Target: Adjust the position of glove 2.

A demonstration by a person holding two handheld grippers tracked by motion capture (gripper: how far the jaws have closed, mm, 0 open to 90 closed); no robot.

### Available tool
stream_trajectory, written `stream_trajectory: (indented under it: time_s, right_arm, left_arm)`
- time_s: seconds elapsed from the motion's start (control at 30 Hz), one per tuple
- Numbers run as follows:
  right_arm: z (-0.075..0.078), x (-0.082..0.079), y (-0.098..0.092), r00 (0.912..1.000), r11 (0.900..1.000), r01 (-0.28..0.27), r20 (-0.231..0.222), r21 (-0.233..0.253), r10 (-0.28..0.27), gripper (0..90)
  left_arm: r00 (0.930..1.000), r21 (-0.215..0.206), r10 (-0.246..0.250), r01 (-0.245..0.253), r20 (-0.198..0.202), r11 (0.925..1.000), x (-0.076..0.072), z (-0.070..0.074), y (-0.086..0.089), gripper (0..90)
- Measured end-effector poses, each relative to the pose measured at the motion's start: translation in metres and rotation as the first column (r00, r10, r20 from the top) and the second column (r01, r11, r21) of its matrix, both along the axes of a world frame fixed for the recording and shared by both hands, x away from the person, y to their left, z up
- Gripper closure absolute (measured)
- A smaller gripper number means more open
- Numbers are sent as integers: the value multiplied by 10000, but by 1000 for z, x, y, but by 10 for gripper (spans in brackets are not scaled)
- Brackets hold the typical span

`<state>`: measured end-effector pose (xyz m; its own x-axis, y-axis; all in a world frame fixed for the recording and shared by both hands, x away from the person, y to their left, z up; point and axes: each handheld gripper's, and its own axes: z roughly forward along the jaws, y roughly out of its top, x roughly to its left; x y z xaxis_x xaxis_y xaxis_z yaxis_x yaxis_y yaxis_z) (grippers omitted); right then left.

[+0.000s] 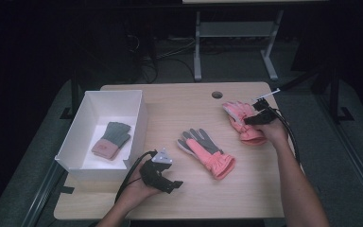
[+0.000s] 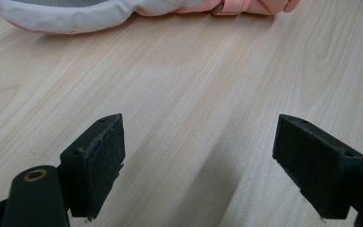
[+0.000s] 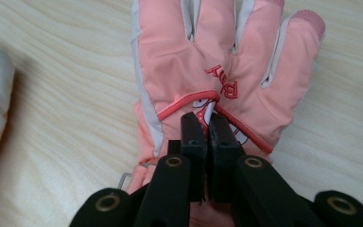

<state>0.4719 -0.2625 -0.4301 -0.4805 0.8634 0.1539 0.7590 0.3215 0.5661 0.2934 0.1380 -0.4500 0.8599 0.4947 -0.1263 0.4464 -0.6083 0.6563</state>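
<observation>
A pink glove (image 1: 242,119) lies back-up at the table's right side, and my right gripper (image 1: 255,117) is shut on a pinch of its fabric (image 3: 210,115) at the back of the hand. A second pink glove (image 1: 207,150) with a grey palm lies palm-up in the middle of the table; its edge (image 2: 75,14) runs along the top of the left gripper view. My left gripper (image 1: 170,183) rests low over the bare wood near the front, jaws wide apart (image 2: 198,165) with nothing between them.
A white box (image 1: 75,142) stands at the table's left and holds a grey and pink glove (image 1: 111,140). A round cable hole (image 1: 217,94) sits near the far edge. Bare wood (image 1: 246,189) spreads across the front right.
</observation>
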Motion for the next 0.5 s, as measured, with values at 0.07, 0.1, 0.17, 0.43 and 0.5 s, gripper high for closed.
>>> stream_trajectory:
  time_s: [0.07, 0.1, 0.17, 0.43, 0.5]
  right_arm:
    - [4, -2, -2, 10000, 10000, 27, 30, 11, -27, 873]
    - [7, -4, -2, 10000, 10000, -17, 61, 34, 17, 873]
    - [13, -7, -4, 9998, 10000, -59, 172, 80, 58, 873]
    - [40, -21, -9, 9988, 9982, -357, 352, 486, 340, 873]
    - [46, -26, -10, 9981, 9973, -474, 424, 560, 451, 873]
  left_arm:
    - [10000, 33, -3, 3, 13, 10000, 0, 0, 0, 171]
    - [10000, 18, -3, 3, 10, 10000, 0, 0, 0, 170]
    - [10000, 19, 20, -20, 12, 10000, 0, 0, 0, 168]
    - [9999, -40, 115, -115, 33, 9999, 0, 0, -1, 140]
    - [9999, -9, 104, -104, 37, 9999, 0, 0, -1, 140]
